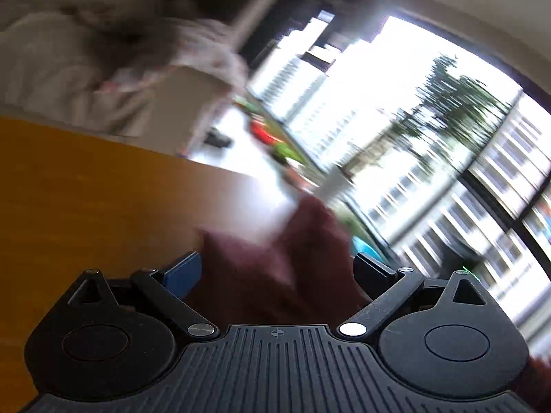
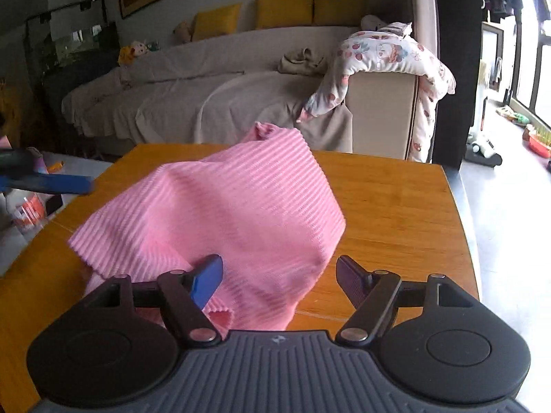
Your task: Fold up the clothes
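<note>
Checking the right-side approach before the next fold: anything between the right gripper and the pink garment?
Nothing visible. The pink ribbed garment lies bunched on the wooden table directly ahead of the right gripper, part of it already between the open jaws. The left gripper's blue finger is off to the left side, clear of that path.

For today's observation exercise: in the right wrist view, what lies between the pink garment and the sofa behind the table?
Only bare wooden table top up to its far edge, beyond the pink garment; then the sofa. The right wrist view shows this.
</note>
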### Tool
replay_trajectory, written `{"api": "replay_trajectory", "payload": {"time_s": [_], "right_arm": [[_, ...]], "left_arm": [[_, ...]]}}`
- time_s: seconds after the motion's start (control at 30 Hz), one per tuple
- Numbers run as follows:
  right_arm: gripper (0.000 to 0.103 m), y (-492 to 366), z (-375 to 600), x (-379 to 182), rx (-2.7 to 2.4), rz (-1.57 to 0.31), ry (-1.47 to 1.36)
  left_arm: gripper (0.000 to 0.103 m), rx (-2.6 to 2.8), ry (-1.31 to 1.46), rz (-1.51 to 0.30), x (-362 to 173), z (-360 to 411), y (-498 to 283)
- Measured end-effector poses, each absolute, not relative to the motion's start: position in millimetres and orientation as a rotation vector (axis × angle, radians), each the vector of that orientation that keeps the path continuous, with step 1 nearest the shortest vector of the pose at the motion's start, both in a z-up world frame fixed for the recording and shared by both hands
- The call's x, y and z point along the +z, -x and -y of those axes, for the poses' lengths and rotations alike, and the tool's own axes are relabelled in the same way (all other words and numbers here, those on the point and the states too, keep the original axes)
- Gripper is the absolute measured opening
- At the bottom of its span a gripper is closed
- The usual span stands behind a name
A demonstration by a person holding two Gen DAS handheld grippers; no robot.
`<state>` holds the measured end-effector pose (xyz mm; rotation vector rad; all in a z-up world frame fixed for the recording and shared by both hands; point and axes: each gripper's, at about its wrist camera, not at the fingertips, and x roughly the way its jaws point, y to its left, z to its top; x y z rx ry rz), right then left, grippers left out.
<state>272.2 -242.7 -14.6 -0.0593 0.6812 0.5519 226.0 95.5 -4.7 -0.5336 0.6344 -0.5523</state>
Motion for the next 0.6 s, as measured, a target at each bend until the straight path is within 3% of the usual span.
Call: {"api": "replay_trajectory", "payload": {"time_s": [0.07, 0.17, 0.3, 0.6], "right_arm": [[0.074, -265, 249, -14, 0.546, -0.685, 0.011], [0.077, -252, 256, -14, 0.534, -0.661, -0.039], [0.08, -239, 258, -10, 0.561, -0.625, -0.06], [0.085, -268, 279, -7, 0.576, -0.683, -0.148]], "left_arm": [[0.088, -0.526, 0.55, -0.649, -13, -94, -247], [0.085, -0.519, 0.468, -0.678, -23, -75, -271], [0.068, -0.527, 0.4, -0.783, -48, -40, -283], [0.067, -0.674, 0.401, -0.864, -60, -1, -226]]}}
